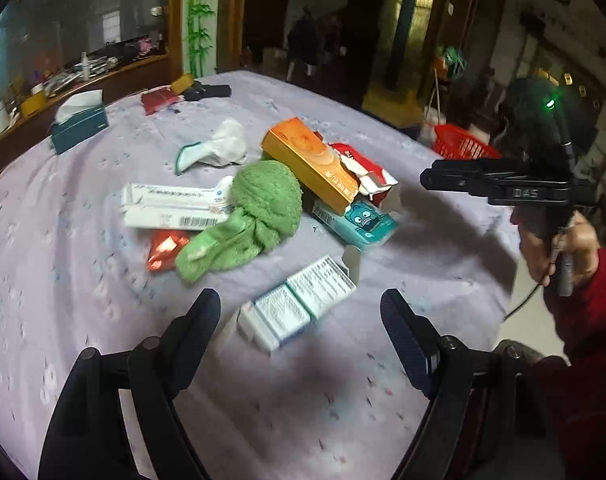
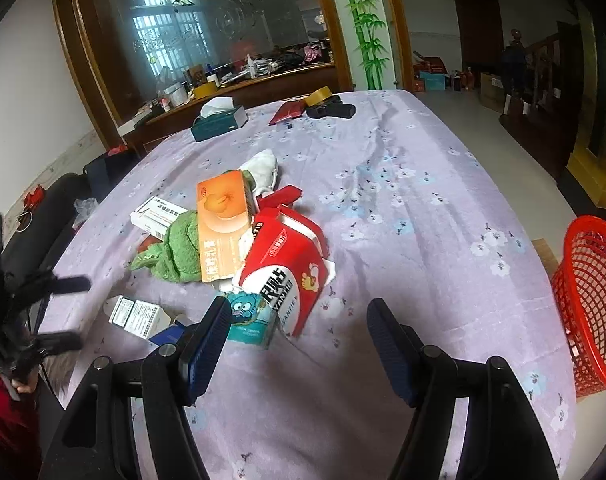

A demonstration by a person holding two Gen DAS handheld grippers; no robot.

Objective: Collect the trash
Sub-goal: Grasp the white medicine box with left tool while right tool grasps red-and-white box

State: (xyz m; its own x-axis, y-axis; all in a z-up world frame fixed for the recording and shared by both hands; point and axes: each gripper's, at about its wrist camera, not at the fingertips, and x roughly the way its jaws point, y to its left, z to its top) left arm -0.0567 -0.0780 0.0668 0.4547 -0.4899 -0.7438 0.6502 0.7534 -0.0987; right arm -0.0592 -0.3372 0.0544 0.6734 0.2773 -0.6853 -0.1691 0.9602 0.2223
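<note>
The counter (image 2: pixel 403 184), draped in a lilac flowered cloth, carries all the trash in a heap near its middle. Off its right edge stands a red mesh basket (image 2: pixel 591 304), the likely bin; as far as its inside shows, nothing lies in it, so by my judgement the collecting has hardly begun and nearly everything is left.

In the heap, largest first: a red and white torn carton (image 2: pixel 287 276) on the near right, its top ripped open; an orange box (image 2: pixel 223 224) leaning across the pile just left of it; a green towel (image 1: pixel 259 216) bunched against the orange box; a long white box (image 1: pixel 171 208) with a barcode on the far left of the heap; a teal cartoon box (image 2: pixel 249 316) at the near edge, partly under the carton; a white crumpled cloth (image 1: pixel 219 148) behind; two small white medicine boxes (image 1: pixel 299 300) lying apart, nearest the left gripper; and a red foil wrapper (image 1: pixel 165 250) tucked by the towel.

At the far end, well apart, sit a dark green tissue box (image 2: pixel 219 120) and a tape roll (image 2: pixel 318 96).

The left gripper (image 1: pixel 301 312) is spread wide, holding nothing, above the medicine boxes. The right gripper (image 2: pixel 299 322) is likewise parted and empty, over the teal box and carton.
</note>
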